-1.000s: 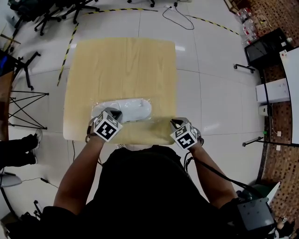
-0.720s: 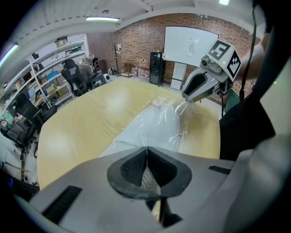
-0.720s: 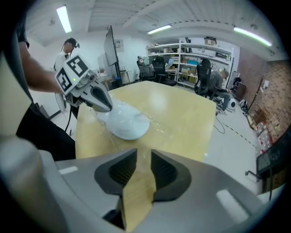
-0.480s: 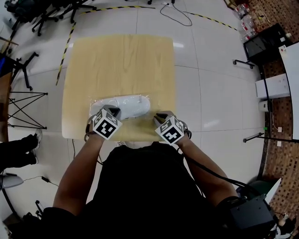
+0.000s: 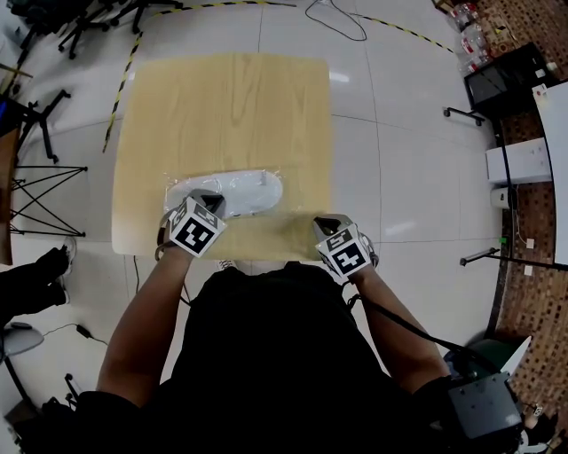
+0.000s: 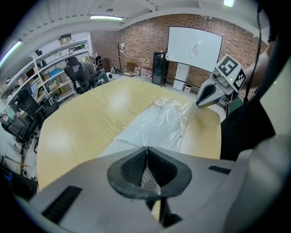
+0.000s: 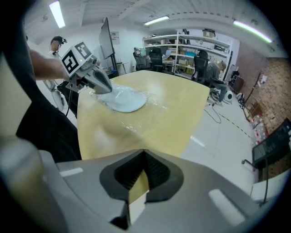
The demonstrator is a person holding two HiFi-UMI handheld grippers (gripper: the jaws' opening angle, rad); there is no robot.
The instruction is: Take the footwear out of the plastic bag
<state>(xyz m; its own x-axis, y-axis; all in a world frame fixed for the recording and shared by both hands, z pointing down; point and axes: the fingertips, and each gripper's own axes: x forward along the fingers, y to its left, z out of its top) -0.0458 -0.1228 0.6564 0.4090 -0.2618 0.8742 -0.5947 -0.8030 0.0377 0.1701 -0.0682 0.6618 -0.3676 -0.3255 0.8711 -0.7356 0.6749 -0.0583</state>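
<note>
A white shoe (image 5: 232, 190) lies in a clear plastic bag (image 5: 277, 202) near the front edge of the wooden table (image 5: 222, 106). My left gripper (image 5: 210, 202) is at the shoe's left end, its jaws shut on the bag's film (image 6: 175, 113), which stretches away from the pads. The shoe (image 7: 122, 99) shows pale blue-white through the plastic. My right gripper (image 5: 325, 222) is at the table's front right, its jaws shut. Its tip (image 6: 199, 103) meets the bag's crumpled far end; I cannot tell whether any film is pinched.
The table's front edge (image 5: 266, 257) is just under both grippers, with white floor tiles (image 5: 408, 177) beyond the right side. Office chairs (image 5: 89, 18), a folding stand (image 5: 40, 195) and cables (image 5: 333, 18) are around the table. The person's dark torso (image 5: 266, 355) fills the foreground.
The right gripper swung left toward the bag's end half a second ago, then moved back right to the table's front corner. The left gripper and the shoe stayed where they were.
</note>
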